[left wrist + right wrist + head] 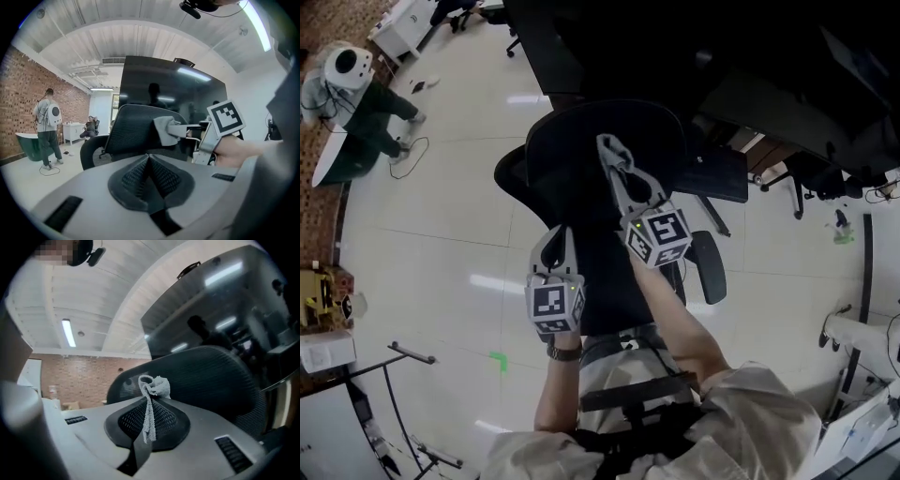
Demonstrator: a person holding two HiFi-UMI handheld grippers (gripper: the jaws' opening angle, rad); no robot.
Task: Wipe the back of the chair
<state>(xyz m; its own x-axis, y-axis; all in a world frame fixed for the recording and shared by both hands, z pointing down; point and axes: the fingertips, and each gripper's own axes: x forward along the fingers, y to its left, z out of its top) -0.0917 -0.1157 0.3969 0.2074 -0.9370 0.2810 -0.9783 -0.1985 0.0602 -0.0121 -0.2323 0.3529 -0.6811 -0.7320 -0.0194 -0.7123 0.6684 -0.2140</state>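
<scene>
A black mesh office chair (609,159) stands below me, its back (136,127) facing both grippers. My right gripper (611,148) is shut on a grey cloth (617,156), and holds it against the upper part of the chair back (211,376). In the right gripper view the cloth (151,389) bunches at the tips of the right gripper (149,401) and hangs down between the pads. My left gripper (558,236) is shut with nothing in it, lower and left of the right one. From the left gripper (149,158) I see the cloth (164,129) on the chair's top edge.
A dark desk (694,47) and a large dark screen (173,89) lie beyond the chair. Another chair's base (792,183) stands to the right. A person with a white backpack (356,94) stands far left on the pale floor (459,244). Brick wall (18,93) at left.
</scene>
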